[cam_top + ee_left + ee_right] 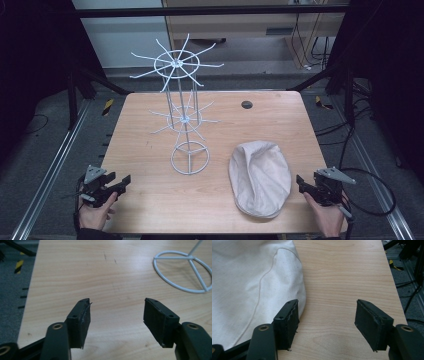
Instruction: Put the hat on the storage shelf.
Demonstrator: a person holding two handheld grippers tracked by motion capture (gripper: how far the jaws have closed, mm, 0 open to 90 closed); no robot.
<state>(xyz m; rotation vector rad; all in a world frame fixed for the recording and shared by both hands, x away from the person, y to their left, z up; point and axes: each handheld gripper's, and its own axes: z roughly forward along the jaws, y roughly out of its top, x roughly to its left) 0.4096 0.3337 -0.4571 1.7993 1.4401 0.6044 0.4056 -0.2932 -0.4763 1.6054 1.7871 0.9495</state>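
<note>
A pale beige, soft fabric flat cap (260, 177) lay flat near the front right corner of a light wooden worktop (150, 205). Beside it, toward the middle of the worktop, stood a white wire display rack (184, 112) with 2 tiers of radiating hooks on a ring base.

The right gripper (306, 183) rested at the front right edge, just beside the cap, its jaws standing wide apart and holding nothing. In the right gripper view the cap's edge (298, 287) lay next to the left-hand jaw. The left gripper (121, 182) sat near the front left corner, jaws likewise spread and empty, well apart from the cap.

Judging from this, the limp cloth could slip or bunch if pinched too shallowly, and a lifted cap might snag a hook and tip the light rack.
</note>
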